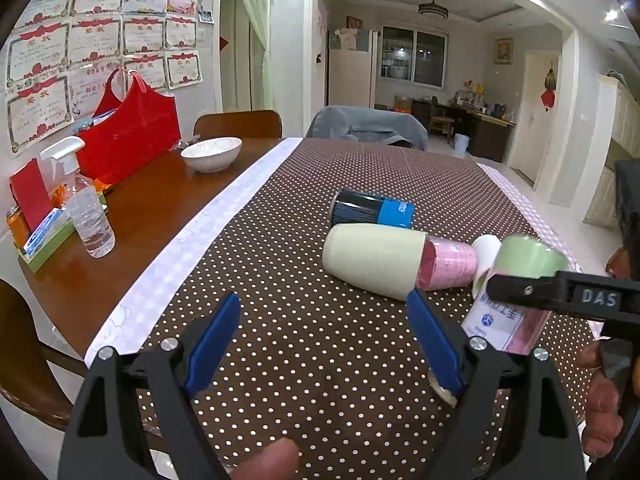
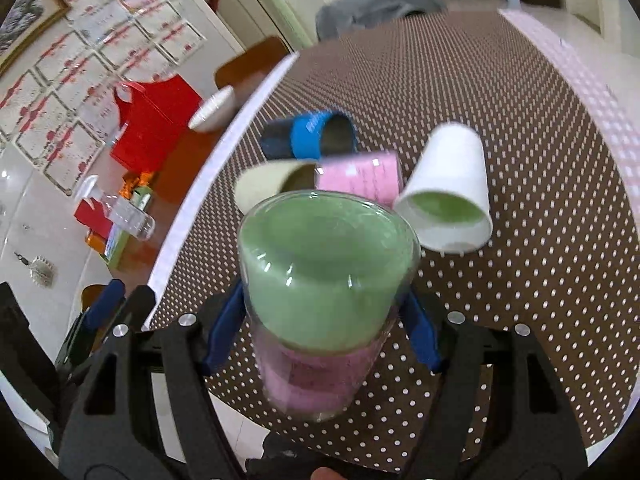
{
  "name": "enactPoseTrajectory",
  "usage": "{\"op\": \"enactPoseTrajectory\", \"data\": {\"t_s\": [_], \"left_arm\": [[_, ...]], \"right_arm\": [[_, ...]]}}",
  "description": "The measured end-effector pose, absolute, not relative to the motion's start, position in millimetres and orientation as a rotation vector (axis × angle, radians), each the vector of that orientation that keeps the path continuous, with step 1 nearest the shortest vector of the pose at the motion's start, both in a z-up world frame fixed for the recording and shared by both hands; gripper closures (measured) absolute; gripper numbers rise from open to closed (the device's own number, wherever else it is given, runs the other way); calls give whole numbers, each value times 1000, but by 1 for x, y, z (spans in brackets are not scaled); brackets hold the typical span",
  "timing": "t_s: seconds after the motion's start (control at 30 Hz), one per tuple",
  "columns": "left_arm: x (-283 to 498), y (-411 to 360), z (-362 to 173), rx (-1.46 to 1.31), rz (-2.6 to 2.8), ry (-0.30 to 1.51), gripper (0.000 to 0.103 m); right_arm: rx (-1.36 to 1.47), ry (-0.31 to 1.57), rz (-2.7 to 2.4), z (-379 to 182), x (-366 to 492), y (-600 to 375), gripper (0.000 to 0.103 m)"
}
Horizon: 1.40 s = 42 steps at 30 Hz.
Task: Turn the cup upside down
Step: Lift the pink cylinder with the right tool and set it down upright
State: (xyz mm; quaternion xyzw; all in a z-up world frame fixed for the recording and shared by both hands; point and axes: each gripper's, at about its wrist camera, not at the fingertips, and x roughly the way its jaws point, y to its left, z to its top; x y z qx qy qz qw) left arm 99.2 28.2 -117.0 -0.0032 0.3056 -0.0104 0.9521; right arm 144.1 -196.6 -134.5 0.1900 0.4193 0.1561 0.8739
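My right gripper (image 2: 324, 320) is shut on a clear cup (image 2: 324, 272) with green and pink inside, held tilted above the polka-dot cloth (image 2: 520, 280); the cup also shows at the right of the left wrist view (image 1: 520, 276). My left gripper (image 1: 324, 344) is open and empty, low over the cloth, left of that cup. Beyond lie a cream cup (image 1: 372, 260) nested with a pink cup (image 1: 452, 264), a blue-black cup (image 1: 372, 208), and a white cup (image 2: 448, 188), all on their sides.
A white bowl (image 1: 212, 154), a red bag (image 1: 132, 136), a spray bottle (image 1: 86, 208) and boxes stand on the bare wood at the left. Chairs (image 1: 240, 124) stand at the table's far edge.
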Motion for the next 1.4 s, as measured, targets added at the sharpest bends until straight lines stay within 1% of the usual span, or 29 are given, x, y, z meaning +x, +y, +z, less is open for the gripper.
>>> {"op": "enactPoseTrajectory", "data": {"t_s": [0.1,0.23,0.4,0.7,1.1,1.17,1.2,1.23,1.33,1.4], "left_arm": [[99,32,-114,-9,-7,616,19],[98,36,-108,-13,4,604,19],[96,37,-103,-16,5,595,19],[94,36,-101,-15,5,592,19],[93,34,-99,-13,5,588,19],[92,33,-98,-11,4,587,19],[92,33,-97,-11,3,587,19],[91,32,-97,-10,2,587,19],[90,31,-95,-9,1,582,19],[89,30,-94,-8,1,579,19]], "right_arm": [[352,815,323,-126,137,-191,34],[224,708,296,-111,127,-169,34],[95,644,247,-107,120,-154,34],[-13,613,223,-115,117,-142,34],[-68,658,222,-144,125,-132,33],[-69,667,223,-144,125,-131,29],[-60,670,232,-143,126,-131,17],[-49,665,235,-142,125,-132,9],[-23,663,234,-138,126,-136,6],[-6,656,233,-135,125,-139,6]]}}
